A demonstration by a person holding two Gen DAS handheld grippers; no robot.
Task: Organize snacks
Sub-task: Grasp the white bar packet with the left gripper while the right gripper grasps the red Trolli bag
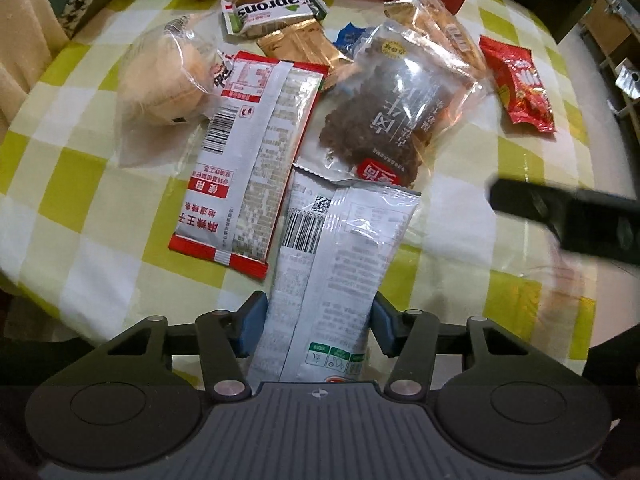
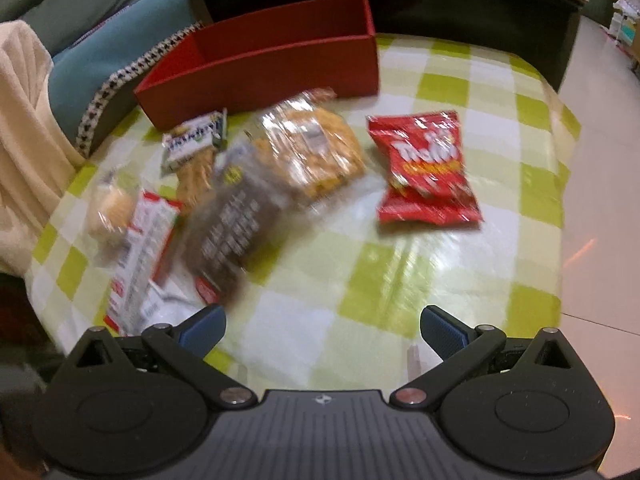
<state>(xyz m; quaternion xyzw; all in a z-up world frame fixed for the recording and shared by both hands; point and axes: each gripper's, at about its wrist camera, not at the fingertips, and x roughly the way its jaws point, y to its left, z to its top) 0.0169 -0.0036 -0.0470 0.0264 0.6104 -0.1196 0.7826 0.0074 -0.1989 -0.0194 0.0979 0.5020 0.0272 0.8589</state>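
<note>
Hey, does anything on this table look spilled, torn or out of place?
Nothing spilled or torn. The snacks lie in a loose overlapping heap in front of the red box, which looks empty; one red bag sits apart on the right.

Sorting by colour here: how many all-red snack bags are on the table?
1: the red bag lies alone, right of the pile, near the red box. Others may hide under the pile.

Desk cloth: lime-green and white check. Box: plain red. Chip bag: red, white and yellow lettering. Held packet: silver-white, black barcode, green icons. Neighbouring packet: white back, red edges. Clear pouch: dark brown contents. Wafer pack: white-green. Claw pads: blue, on black arms.
</note>
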